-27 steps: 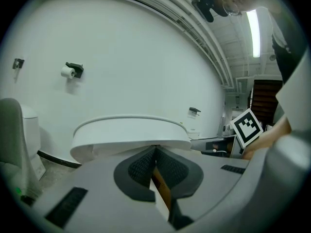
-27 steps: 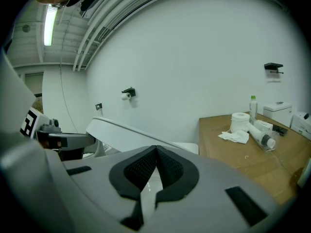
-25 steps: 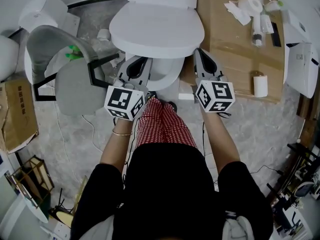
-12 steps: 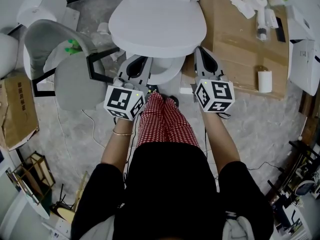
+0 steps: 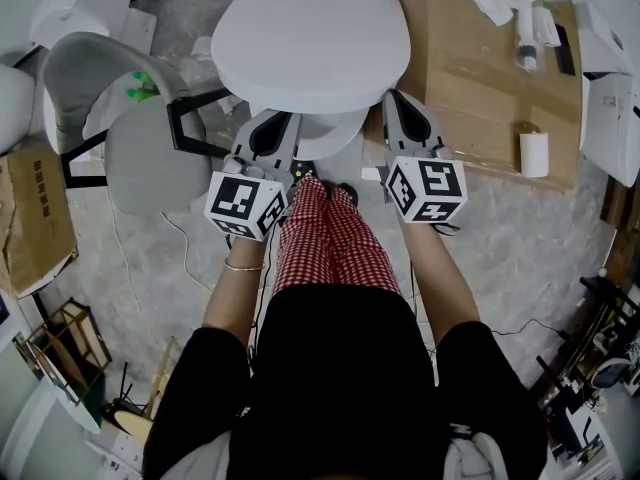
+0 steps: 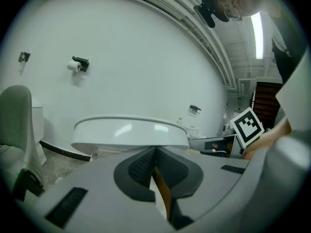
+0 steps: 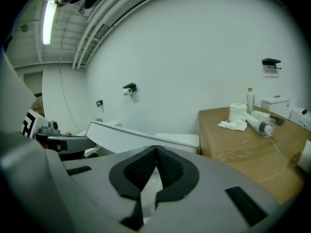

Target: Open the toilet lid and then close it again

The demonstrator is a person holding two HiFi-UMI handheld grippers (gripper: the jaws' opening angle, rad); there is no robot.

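The white toilet lid [image 5: 310, 43] lies tilted a little above the bowl [image 5: 328, 133], whose front rim shows beneath it. My left gripper [image 5: 268, 128] is at the lid's front left edge, jaws shut with nothing between them. My right gripper [image 5: 398, 106] is at the front right edge, tip tucked under the rim, also shut and empty. In the left gripper view the lid [image 6: 130, 132] hovers just beyond and above my left gripper [image 6: 155, 152]. The right gripper view shows the lid [image 7: 127, 136] slanting behind my right gripper [image 7: 156, 153]. Whether either tip touches the lid is hidden.
A grey chair [image 5: 148, 158] stands close on the left, with a cardboard box [image 5: 35, 223] beyond it. On the right is a brown board [image 5: 480, 88] carrying a paper roll [image 5: 533, 153], tissues and a bottle [image 5: 525, 43]. The person's checked trouser legs [image 5: 325, 238] are between the grippers.
The lid looks slightly larger and wider in the head view, as if its front edge has come up a little. Both grippers have stayed at its front edge, shut.
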